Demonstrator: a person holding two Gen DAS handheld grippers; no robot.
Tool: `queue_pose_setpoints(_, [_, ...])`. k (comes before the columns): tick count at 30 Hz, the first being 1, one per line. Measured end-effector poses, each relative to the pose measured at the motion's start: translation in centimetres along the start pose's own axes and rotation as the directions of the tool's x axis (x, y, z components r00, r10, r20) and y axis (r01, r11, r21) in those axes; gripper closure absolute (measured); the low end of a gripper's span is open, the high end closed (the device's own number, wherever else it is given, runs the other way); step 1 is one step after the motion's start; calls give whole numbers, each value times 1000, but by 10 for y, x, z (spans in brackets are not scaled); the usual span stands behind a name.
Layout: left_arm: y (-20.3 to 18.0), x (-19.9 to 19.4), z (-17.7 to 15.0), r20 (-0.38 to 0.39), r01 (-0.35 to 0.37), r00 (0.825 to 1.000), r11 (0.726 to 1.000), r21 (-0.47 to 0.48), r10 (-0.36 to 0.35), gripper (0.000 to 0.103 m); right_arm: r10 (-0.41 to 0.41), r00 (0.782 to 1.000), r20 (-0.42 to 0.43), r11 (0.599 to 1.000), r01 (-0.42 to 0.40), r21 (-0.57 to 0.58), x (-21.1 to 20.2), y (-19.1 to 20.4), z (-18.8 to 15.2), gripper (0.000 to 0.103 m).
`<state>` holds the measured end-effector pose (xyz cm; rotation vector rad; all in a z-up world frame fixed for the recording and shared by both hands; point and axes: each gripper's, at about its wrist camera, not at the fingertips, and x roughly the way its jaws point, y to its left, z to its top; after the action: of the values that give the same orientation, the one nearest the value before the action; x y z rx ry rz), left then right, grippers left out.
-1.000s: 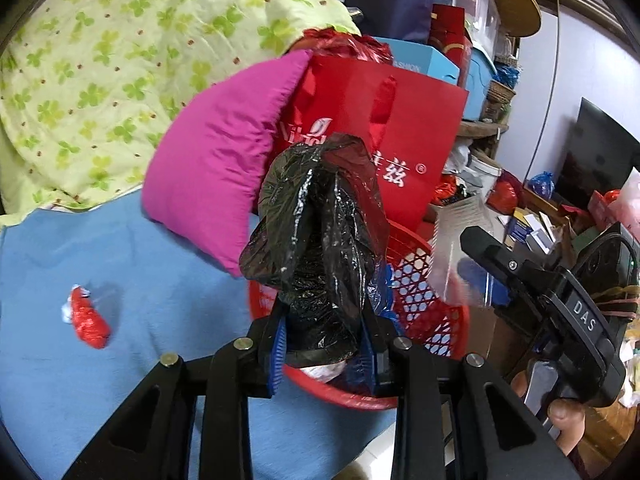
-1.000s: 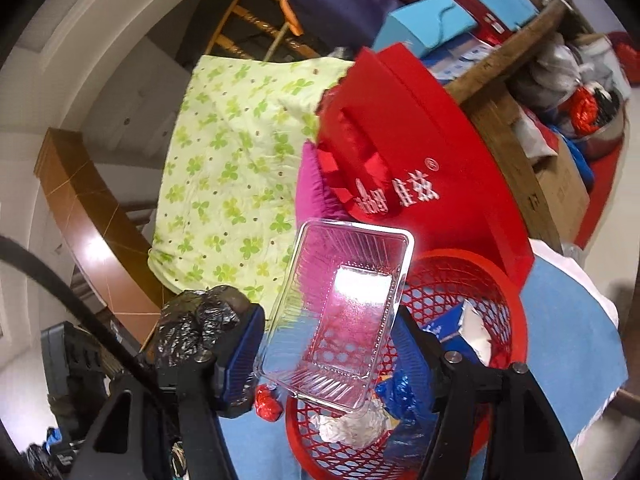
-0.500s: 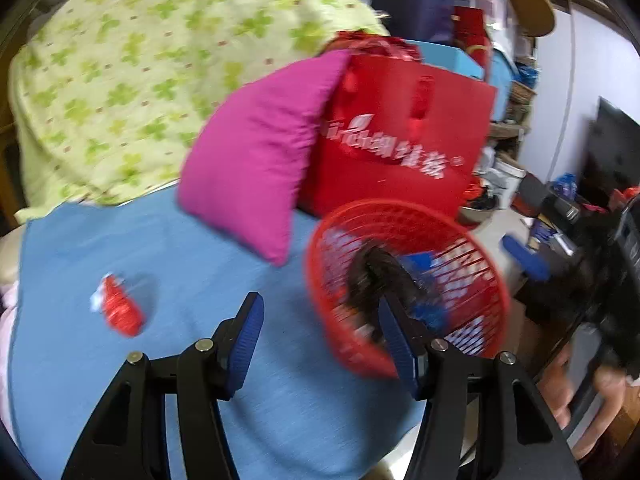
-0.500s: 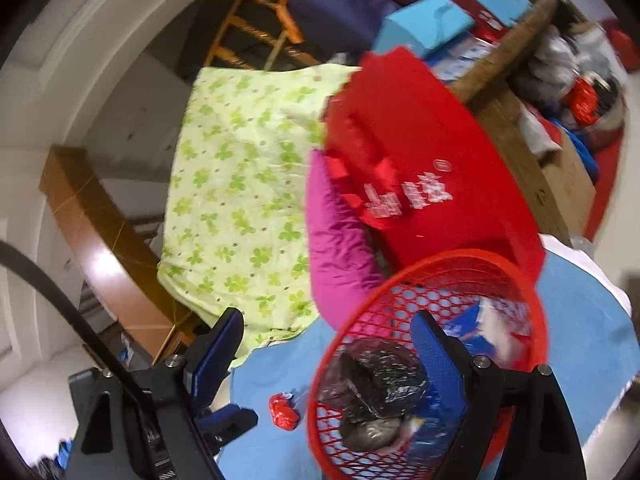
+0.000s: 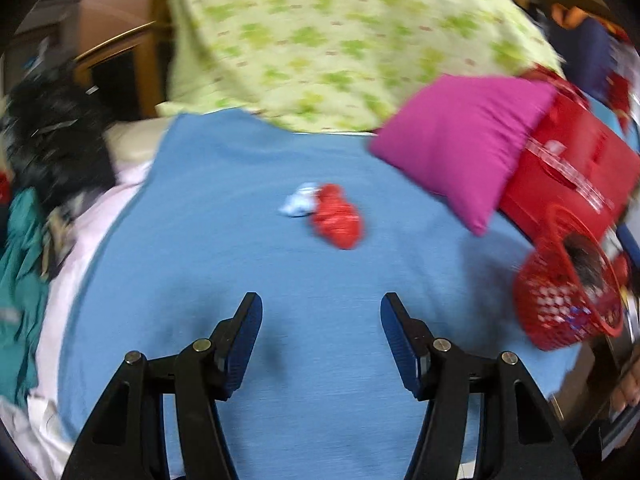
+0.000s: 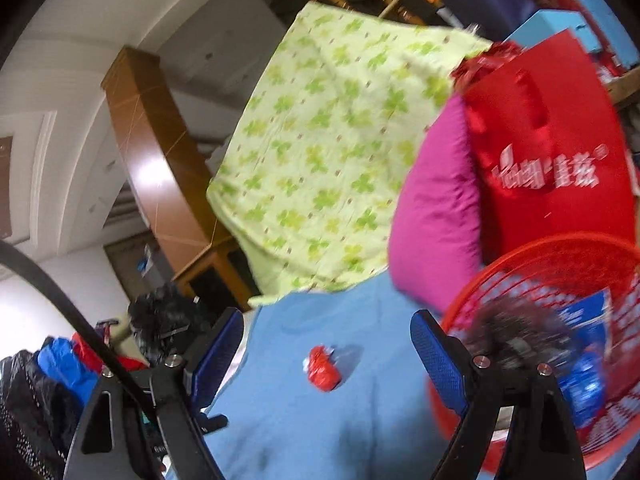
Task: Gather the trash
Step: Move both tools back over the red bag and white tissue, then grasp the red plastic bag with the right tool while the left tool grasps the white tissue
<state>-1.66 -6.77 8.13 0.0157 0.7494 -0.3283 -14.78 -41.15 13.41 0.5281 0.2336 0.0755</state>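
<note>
A crumpled red wrapper (image 5: 337, 221) with a white bit lies on the blue cloth (image 5: 224, 248), ahead of my left gripper (image 5: 321, 322), which is open and empty. The red mesh basket (image 5: 560, 312) stands at the right edge and holds the black plastic bag (image 5: 586, 264). In the right wrist view my right gripper (image 6: 327, 350) is open and empty, with the red wrapper (image 6: 322, 368) lying between its fingers on the cloth. The basket (image 6: 560, 256) is at the right, with the black bag (image 6: 516, 340) and blue packaging inside.
A magenta pillow (image 5: 460, 144) and a red paper bag (image 5: 568, 172) sit behind the basket. A green clover blanket (image 5: 344, 40) drapes at the back. Dark and teal clothes (image 5: 24, 240) pile at the left edge.
The left gripper let the black bag drop into the basket and the right gripper let go of the clear tray. Both opened and swung left toward the red wrapper.
</note>
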Motion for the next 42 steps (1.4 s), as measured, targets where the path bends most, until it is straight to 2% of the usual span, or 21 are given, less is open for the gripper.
queue_pose_setpoints(4, [37,-2,-5,11,-50,999,997,-54,51,40,2,997,-79,1000,-3,-20,31,15,-18,15])
queue_pose_setpoints(7, [54,1,-11,2,-63,998,995,-75,64,40,-1,987,-158,1000,-2,-19,56,21,-33,15])
queue_pose_setpoints(10, [67,11,-16,-18,-77,997,994,-82,76,40,2,969,-248,1000,-3,-4,84,26,-49,15])
queue_pose_setpoints(14, [82,22,-22,-42,-85,996,992,-95,82,40,23,925,-379,999,-7,42,127,28,-71,15])
queue_pose_setpoints(18, [105,32,-26,-62,-95,994,988,-119,89,40,4,896,-444,1000,5,19,169,32,-85,15])
queue_pose_setpoints(29, [155,53,-17,-95,-129,989,976,-178,113,40,-90,841,-533,994,42,-102,309,33,-109,16])
queue_pose_setpoints(32, [158,61,-9,-97,-134,988,977,-167,119,40,-126,820,-558,991,78,-109,343,26,-122,25])
queue_pose_setpoints(33, [157,64,-5,-98,-133,988,978,-159,119,40,-133,807,-575,991,88,-105,355,21,-128,30])
queue_pose_setpoints(34, [155,69,1,-97,-131,988,981,-144,117,40,-144,796,-587,989,98,-109,362,17,-132,42])
queue_pose_setpoints(36, [150,76,10,-93,-122,989,986,-117,111,40,-136,777,-614,991,99,-94,372,8,-142,47])
queue_pose_setpoints(37, [146,82,18,-90,-112,991,988,-103,103,40,-123,784,-608,992,91,-83,370,6,-141,50])
queue_pose_setpoints(39, [139,93,31,-88,-75,994,993,-87,68,40,-105,782,-615,994,87,-60,363,5,-135,51])
queue_pose_setpoints(42, [121,118,53,-96,-7,995,998,-61,1,40,-87,796,-599,995,100,-12,334,-2,-118,51])
